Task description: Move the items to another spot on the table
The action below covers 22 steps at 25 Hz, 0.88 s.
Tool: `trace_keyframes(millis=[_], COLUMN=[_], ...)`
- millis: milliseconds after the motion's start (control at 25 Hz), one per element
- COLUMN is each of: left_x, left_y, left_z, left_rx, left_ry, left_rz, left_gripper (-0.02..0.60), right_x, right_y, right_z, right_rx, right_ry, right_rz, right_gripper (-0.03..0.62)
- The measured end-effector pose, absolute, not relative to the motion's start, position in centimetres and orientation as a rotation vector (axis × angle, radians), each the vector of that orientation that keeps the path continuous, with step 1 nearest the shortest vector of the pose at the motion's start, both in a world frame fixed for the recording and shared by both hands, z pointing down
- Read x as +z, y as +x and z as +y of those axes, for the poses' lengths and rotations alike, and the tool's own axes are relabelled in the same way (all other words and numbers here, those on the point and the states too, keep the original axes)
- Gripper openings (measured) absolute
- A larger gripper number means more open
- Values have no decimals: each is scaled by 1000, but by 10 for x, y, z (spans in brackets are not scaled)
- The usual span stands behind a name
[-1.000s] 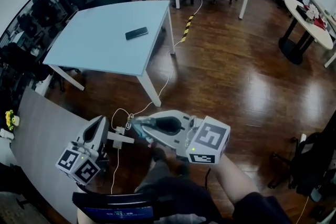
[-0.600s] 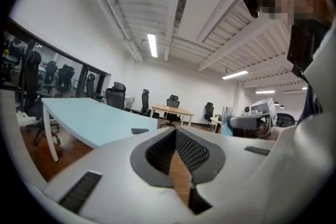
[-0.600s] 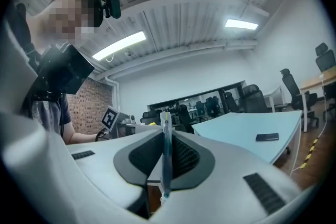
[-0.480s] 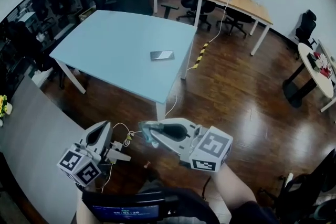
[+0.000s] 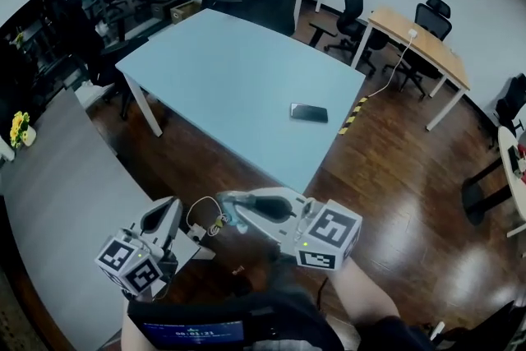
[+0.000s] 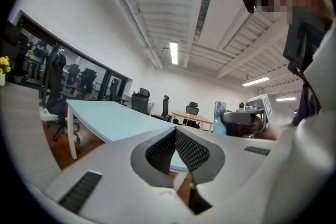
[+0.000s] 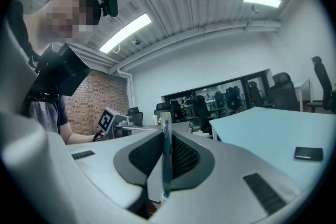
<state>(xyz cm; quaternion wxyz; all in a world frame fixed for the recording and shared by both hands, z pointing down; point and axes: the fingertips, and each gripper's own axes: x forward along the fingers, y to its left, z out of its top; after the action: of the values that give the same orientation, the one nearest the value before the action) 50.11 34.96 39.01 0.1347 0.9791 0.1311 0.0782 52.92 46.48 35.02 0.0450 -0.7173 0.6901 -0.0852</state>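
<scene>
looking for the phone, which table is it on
The large light blue table in the middle, not the wooden desk behind it; the dark phone lies near its right edge.

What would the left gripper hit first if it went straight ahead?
Probably the blue table: its near edge shows just past the tips of the shut left gripper, with nothing between. Depth is unclear.
</scene>
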Motion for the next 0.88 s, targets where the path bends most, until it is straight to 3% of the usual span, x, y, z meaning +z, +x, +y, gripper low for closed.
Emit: trace_keyframes(millis=[440,880], left_x=[415,426], left_y=[543,616], left_z=[271,269], left_rx=[336,470], left_ry=[2838,2864], left_rz=[-109,-413], left_gripper=[-8,-8], right_x=[392,400], right_y=[607,708], right_z=[384,355], right_rx=[-331,-376], right_ry=[-1951,-1688], right_rz=[2354,2485], right_gripper=[34,34])
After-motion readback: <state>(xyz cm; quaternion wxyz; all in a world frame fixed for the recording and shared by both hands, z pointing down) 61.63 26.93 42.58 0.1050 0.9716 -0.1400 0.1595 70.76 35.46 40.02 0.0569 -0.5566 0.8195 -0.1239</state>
